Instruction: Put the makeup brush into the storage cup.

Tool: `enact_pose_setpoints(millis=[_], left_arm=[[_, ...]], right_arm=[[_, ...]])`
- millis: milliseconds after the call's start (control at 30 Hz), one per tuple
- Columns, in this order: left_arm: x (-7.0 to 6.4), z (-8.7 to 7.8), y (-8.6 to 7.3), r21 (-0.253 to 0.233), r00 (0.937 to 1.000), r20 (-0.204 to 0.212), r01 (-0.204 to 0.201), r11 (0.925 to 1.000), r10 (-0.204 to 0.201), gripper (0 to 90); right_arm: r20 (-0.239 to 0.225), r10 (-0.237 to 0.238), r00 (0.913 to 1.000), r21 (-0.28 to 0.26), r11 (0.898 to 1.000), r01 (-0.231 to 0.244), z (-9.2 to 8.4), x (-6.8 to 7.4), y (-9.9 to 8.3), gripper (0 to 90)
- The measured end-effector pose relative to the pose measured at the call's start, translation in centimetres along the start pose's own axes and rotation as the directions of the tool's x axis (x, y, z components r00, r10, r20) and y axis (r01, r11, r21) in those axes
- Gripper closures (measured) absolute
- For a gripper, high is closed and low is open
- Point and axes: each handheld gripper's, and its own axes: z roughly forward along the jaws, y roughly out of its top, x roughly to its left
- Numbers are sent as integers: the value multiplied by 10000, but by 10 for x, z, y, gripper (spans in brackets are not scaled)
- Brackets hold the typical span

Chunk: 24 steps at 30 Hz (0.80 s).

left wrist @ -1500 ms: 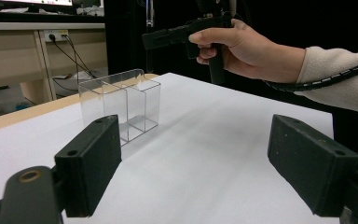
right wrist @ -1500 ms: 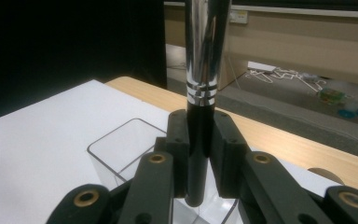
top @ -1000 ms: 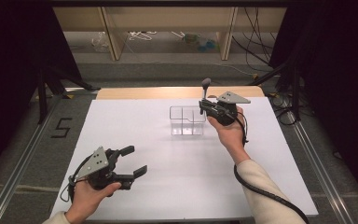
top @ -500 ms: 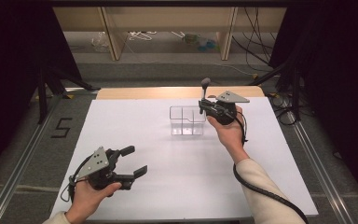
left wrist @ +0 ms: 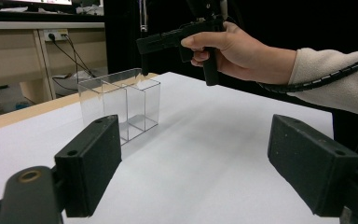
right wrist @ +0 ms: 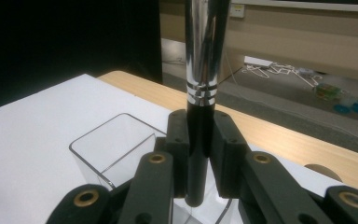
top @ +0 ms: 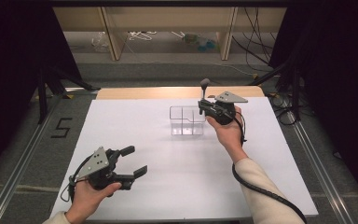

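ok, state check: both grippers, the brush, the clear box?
left gripper: open, holds nothing, low over the table's near left.
right gripper: shut on the brush handle, at the box's right end.
makeup brush: upright, bristles up, handle end just above the box.
clear acrylic box: upright on the white table, compartments look empty.

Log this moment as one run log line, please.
right tool: shut on makeup brush, upright over clear organizer | left tool: open, holds nothing, near table front edge
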Motion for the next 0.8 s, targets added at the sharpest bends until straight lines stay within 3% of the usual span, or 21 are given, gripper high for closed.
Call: enact_pose_setpoints(millis=[367, 400, 567, 600, 800], left_arm=[[0, 0, 0, 4, 10000, 10, -9, 10000, 9, 171], [0, 0, 0, 8, 10000, 10, -4, 10000, 4, 171], [0, 0, 0, 11, 10000, -6, 10, 10000, -10, 170], [0, 0, 0, 6, 10000, 5, 1, 10000, -1, 170], [0, 0, 0, 10, 10000, 11, -2, 10000, 2, 171]], right_arm=[[-14, -77, 10000, 7, 10000, 77, 4, -1, -2, 791], [-36, 106, 9999, 137, 9999, -105, 3, 1, -2, 791], [82, -116, 9999, 80, 9999, 116, 6, -1, -5, 791], [31, 78, 10000, 246, 9997, -79, 5, 1, -5, 791], [50, 37, 10000, 256, 9997, -38, 6, 0, -7, 791]])
